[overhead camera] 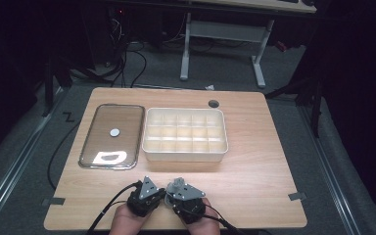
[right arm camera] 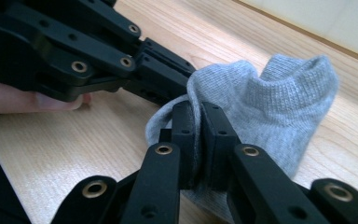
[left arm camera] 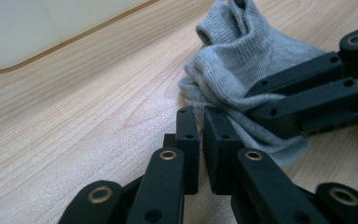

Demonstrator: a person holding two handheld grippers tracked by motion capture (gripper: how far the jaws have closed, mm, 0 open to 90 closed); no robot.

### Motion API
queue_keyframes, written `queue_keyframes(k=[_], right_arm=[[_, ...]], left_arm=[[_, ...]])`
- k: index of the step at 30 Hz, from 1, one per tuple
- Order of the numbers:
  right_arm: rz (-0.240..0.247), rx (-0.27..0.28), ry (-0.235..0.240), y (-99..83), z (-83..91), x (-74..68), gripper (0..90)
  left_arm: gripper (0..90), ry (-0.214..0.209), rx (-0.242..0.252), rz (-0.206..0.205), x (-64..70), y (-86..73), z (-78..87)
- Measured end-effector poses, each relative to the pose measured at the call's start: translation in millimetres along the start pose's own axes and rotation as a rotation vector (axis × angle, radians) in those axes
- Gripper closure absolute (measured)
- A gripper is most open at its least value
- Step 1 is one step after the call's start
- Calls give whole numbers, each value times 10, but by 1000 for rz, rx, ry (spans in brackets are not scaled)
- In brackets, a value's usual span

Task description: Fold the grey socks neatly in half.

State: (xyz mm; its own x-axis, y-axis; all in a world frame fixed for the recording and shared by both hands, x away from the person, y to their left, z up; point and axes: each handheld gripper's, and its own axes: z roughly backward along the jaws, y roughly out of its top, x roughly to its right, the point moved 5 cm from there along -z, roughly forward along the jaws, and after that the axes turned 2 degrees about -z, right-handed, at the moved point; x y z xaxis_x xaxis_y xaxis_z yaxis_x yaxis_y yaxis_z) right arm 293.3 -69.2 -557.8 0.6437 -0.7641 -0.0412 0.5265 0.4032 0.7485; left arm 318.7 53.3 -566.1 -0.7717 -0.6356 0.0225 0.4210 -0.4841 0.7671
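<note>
The sock (right arm camera: 279, 107) is pinched between both grippers' closed jaws, so lift both together, keeping the fabric slack between them.

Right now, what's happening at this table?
A person holds a claw in each hand at the near edge of the table, working a small grey sock. The right claw is shut on a fold of the sock. The left claw has its jaws nearly together at the sock's edge; whether it grips fabric is unclear. Farther back sit an empty white divided box and its clear lid, laid flat beside it.
</note>
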Motion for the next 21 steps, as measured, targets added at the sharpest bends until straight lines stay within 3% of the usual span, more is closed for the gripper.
queue_keyframes(k=[5,8,12,15,21], right_arm=[[1,2,-5,-11,-8,-16,847],[9,7,-8,-12,-17,-19,837],[3,6,8,-11,-19,-21,796],[-8,6,23,-12,-15,-26,766],[-9,8,61,-20,15,-46,662]], left_arm=[[825,7,12,21,-32,3,9],[835,16,93,60,-99,80,136],[848,-25,153,52,-38,186,235],[851,-49,160,42,24,211,211],[873,-55,102,40,2,133,39]])
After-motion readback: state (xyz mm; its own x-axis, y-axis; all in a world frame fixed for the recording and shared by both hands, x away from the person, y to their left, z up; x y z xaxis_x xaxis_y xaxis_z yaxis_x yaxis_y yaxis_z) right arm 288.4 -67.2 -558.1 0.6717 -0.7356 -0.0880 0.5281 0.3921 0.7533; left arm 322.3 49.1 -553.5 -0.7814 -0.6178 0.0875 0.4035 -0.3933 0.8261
